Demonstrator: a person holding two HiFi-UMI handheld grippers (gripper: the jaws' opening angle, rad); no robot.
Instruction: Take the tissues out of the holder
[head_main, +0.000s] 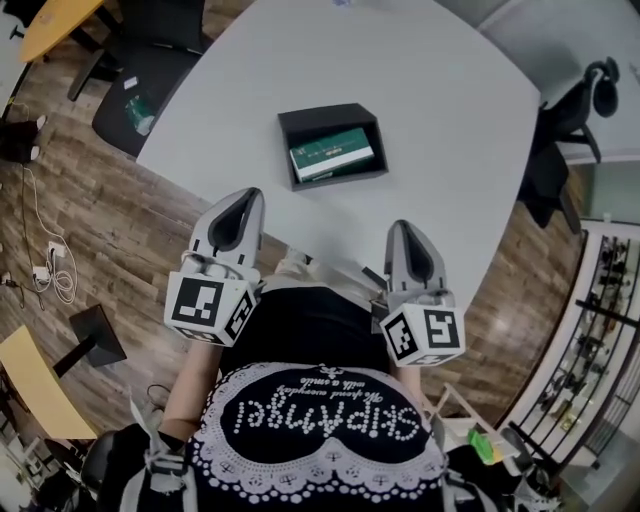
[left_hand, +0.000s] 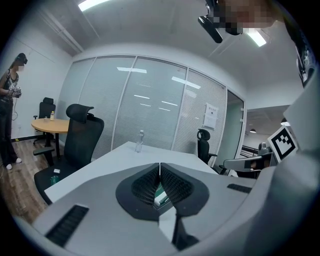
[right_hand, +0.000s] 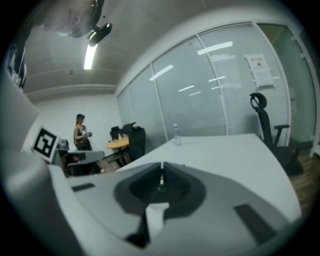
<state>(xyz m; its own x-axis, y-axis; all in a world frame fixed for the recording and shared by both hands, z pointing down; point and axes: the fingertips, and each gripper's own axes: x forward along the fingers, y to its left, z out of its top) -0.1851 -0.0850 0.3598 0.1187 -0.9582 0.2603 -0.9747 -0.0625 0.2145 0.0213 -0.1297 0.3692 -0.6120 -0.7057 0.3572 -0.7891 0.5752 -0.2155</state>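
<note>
A black open-topped holder (head_main: 331, 121) stands on the white table (head_main: 430, 120), with a green and white tissue pack (head_main: 331, 153) lying inside it. My left gripper (head_main: 247, 195) hangs off the table's near edge, to the left of and nearer than the holder, its jaws shut with nothing between them. My right gripper (head_main: 400, 228) hangs near the front edge too, nearer than the holder, shut and empty. In the left gripper view a sliver of the green pack (left_hand: 161, 192) shows through the gap below the shut jaws of the left gripper (left_hand: 160, 167). The right gripper (right_hand: 161, 167) points across the table.
Black office chairs stand at the table's left (head_main: 140, 80) and right (head_main: 570, 120). A clear bottle (left_hand: 139, 141) stands at the table's far end. A person (left_hand: 10, 110) stands at the left of the room beside a round wooden table (left_hand: 50, 124). Cables lie on the wood floor (head_main: 50, 260).
</note>
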